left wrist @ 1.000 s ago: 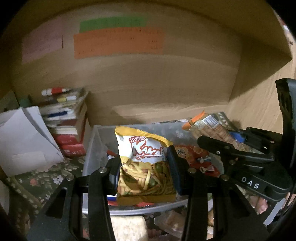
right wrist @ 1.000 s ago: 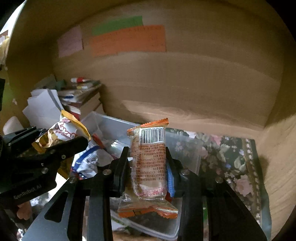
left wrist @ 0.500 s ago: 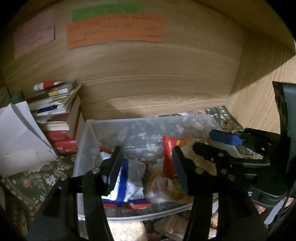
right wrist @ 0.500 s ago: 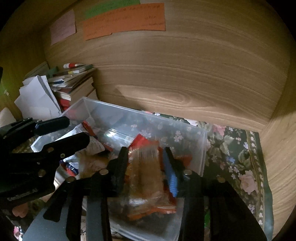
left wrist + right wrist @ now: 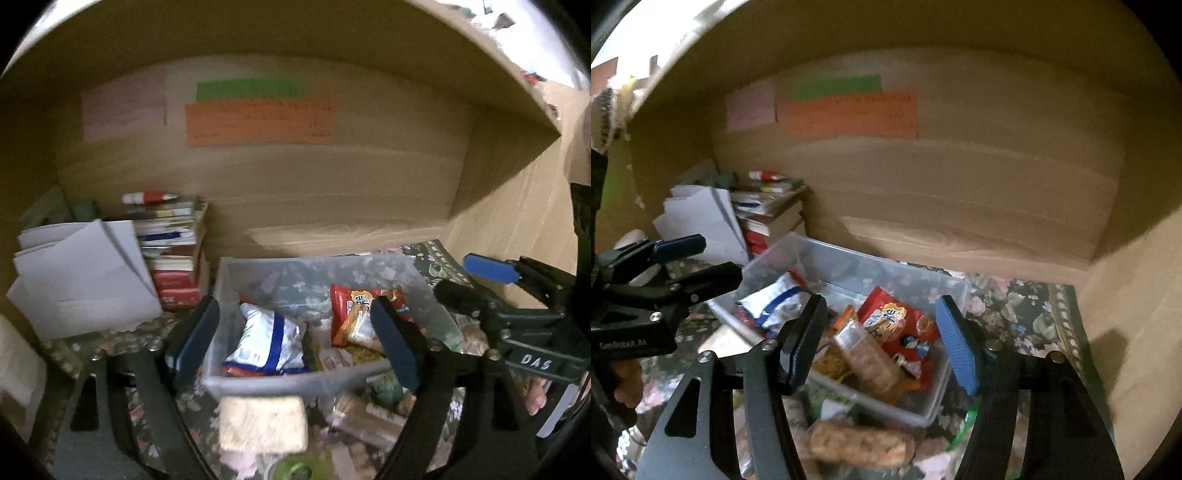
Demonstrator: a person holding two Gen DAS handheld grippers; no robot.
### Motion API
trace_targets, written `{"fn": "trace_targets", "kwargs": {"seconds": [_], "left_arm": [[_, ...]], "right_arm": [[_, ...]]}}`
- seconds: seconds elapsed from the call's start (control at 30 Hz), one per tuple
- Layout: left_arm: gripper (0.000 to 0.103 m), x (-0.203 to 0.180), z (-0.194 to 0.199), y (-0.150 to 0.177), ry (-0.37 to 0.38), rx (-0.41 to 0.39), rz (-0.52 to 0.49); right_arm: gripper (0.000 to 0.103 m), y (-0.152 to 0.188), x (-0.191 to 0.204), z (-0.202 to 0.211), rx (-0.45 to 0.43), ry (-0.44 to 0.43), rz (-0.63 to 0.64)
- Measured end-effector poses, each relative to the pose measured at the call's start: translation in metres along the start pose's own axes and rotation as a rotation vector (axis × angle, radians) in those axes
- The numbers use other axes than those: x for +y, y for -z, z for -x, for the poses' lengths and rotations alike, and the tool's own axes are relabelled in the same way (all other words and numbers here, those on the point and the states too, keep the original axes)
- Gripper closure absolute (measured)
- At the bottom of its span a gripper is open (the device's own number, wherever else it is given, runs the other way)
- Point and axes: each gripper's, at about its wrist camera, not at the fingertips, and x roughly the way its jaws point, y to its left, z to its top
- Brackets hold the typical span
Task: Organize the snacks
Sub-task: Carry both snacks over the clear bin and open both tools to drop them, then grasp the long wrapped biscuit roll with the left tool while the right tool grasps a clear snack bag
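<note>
A clear plastic bin [image 5: 258, 269] [image 5: 953, 295] sits on a floral cloth and holds several snack packs: a white and blue bag [image 5: 266, 339] [image 5: 768, 306], a red bag [image 5: 354, 299] [image 5: 901, 325] and an orange wafer pack [image 5: 871, 354]. My left gripper [image 5: 295, 343] is open and empty, pulled back in front of the bin. My right gripper [image 5: 879, 339] is open and empty above the bin's near side. Loose snacks lie in front of the bin: a pale cracker pack [image 5: 262, 424] and a brown bar [image 5: 860, 443].
A stack of books [image 5: 173, 251] and white papers [image 5: 81, 277] stand left of the bin. The wooden back wall [image 5: 295, 192] carries coloured notes. A wooden side wall [image 5: 1137, 295] closes the right. The floral cloth [image 5: 1027, 310] shows right of the bin.
Both grippers let go of their snack packs, which now lie in the bin. Both have opened wide and pulled back from the bin.
</note>
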Motion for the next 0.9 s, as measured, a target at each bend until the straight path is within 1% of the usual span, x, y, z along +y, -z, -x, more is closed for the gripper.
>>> {"fn": "trace_targets", "kwargs": {"seconds": [0.07, 0.17, 0.33, 0.4, 0.47, 0.63, 0.7, 0.8, 0.9], "left_arm": [[0.013, -0.002, 0.014, 0.008, -0.009, -0.016, -0.009], [0.01, -0.004, 0.029, 0.022, -0.019, -0.022, -0.008], [0.008, -0.002, 0.045, 0.054, -0.027, 0.009, 0.001], [0.008, -0.001, 0.047, 0.066, -0.029, 0.029, 0.006], [0.008, 0.001, 0.048, 0.081, -0.034, 0.052, 0.013], [0.008, 0.006, 0.042, 0.11, -0.032, 0.112, 0.027], [0.008, 0.007, 0.042, 0.119, -0.033, 0.127, 0.032], [0.008, 0.008, 0.042, 0.133, -0.029, 0.149, 0.043], [0.008, 0.006, 0.042, 0.142, -0.028, 0.168, 0.051]], "right_arm": [[0.039, 0.005, 0.003, 0.013, -0.023, 0.009, -0.001], [0.037, 0.015, 0.008, 0.029, -0.045, 0.001, -0.008], [0.033, 0.038, 0.018, 0.044, -0.038, -0.007, -0.025], [0.032, 0.049, 0.023, 0.046, -0.023, -0.012, -0.031], [0.03, 0.061, 0.028, 0.046, -0.005, -0.02, -0.037], [0.025, 0.092, 0.044, 0.043, 0.05, -0.035, -0.037], [0.022, 0.104, 0.048, 0.043, 0.07, -0.056, -0.052], [0.02, 0.116, 0.054, 0.041, 0.095, -0.065, -0.068], [0.016, 0.126, 0.056, 0.035, 0.119, -0.065, -0.087]]}}
